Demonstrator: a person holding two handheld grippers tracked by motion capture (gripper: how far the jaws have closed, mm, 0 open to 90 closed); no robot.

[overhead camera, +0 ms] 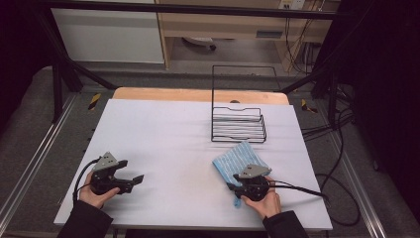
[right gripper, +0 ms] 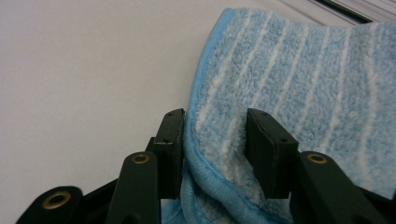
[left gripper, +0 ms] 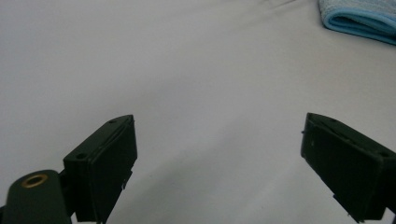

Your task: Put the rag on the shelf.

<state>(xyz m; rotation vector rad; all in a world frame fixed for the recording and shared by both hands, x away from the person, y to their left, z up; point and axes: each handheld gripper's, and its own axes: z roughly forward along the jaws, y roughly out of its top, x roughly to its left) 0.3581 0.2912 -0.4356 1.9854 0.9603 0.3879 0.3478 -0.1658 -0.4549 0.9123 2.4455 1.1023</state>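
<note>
The right gripper (right gripper: 212, 154) is working at the near edge of the blue striped towel (right gripper: 299, 93) on the worktop (overhead camera: 163, 134), its jaws loose around the hem, so next it must squeeze, while the left gripper (left gripper: 217, 158) waits open.

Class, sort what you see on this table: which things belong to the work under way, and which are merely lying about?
In the job:
- blue striped towel, its edge between the jaws of the right gripper
- right gripper

Lying about:
- black wire rack, standing apart from the towel
- left gripper, jaws wide, nothing between them, resting over the white tablecloth
</note>
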